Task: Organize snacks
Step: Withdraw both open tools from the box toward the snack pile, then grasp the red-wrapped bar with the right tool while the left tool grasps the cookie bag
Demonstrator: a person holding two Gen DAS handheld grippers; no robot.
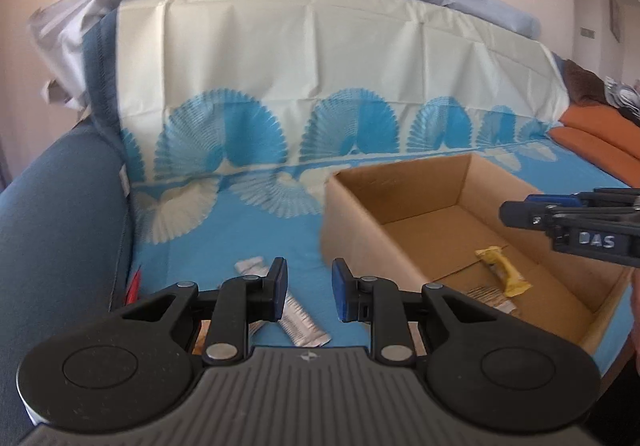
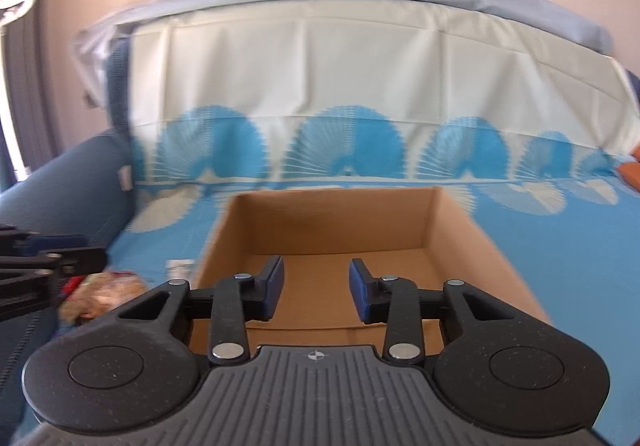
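Blue-padded jaws of the left gripper (image 1: 310, 290) stand narrowly apart with nothing between them, low in the left wrist view over a silver snack wrapper (image 1: 304, 322) on the blue cloth (image 1: 240, 238). Right of it sits the cardboard box (image 1: 348, 201), holding a yellow bar (image 1: 504, 270). The right gripper (image 2: 316, 288) gapes empty above the box's floor; a crinkled snack bag (image 2: 104, 294) lies lower left.

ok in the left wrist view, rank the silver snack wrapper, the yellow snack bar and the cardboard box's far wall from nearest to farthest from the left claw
1. Silver snack wrapper: on the blue cover, just under and ahead of the left claw.
2. Yellow snack bar: to the right, lying on the floor of the cardboard box.
3. The box's far wall: farthest, ahead and right, toward the sofa back.
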